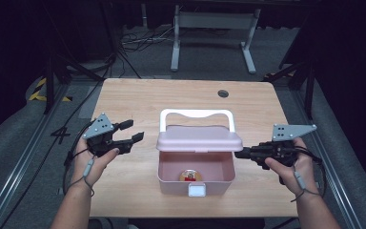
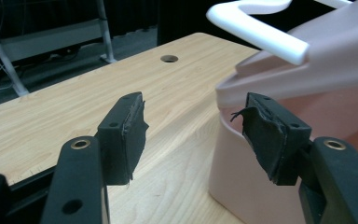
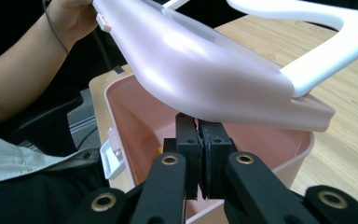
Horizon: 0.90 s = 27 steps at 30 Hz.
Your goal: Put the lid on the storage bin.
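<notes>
Here, pink lidded box point(image 1: 195, 179) half open; right gripper point(image 3: 202, 140) clenched beneath lid point(image 3: 205, 79), left gripper point(image 1: 129, 131) released alongside.

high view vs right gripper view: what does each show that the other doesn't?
High view alone: the small round object on the box floor, and the table hole. Right gripper view alone: a close look at the right tool, jaws pressed together under the raised lid's edge. Both: the pink box, its half-open lid, white handle and front latch.
</notes>
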{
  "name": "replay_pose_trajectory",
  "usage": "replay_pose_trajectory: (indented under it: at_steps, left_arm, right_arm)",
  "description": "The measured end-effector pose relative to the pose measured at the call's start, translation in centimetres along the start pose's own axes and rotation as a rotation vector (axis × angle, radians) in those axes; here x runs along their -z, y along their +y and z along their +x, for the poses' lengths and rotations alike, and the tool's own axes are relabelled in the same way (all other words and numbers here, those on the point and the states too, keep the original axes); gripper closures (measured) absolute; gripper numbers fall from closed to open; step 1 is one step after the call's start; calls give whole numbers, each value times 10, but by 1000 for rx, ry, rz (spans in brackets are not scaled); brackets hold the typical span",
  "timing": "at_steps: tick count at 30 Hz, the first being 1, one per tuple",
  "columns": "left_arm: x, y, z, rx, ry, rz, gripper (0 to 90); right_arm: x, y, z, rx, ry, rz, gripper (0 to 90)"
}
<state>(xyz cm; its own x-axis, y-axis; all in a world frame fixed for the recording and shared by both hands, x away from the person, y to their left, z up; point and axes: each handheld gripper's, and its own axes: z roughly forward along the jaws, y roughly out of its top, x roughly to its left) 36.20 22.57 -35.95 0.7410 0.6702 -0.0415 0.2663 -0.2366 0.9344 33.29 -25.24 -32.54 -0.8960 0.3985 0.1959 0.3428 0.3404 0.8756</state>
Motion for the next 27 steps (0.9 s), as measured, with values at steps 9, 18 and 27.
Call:
replay_pose_trajectory:
  at_steps: [9,18,27]
  left_arm:
    - [-6,-6,13,32,31,-15,402]
    - [-7,-15,22,37,81,7,402]
    - [-8,-22,27,44,104,10,402]
  right_arm:
    - [-2,-4,6,8,20,68,875]
    - [-4,-6,8,2,45,147,853]
    - [-6,-8,7,14,45,243,837]
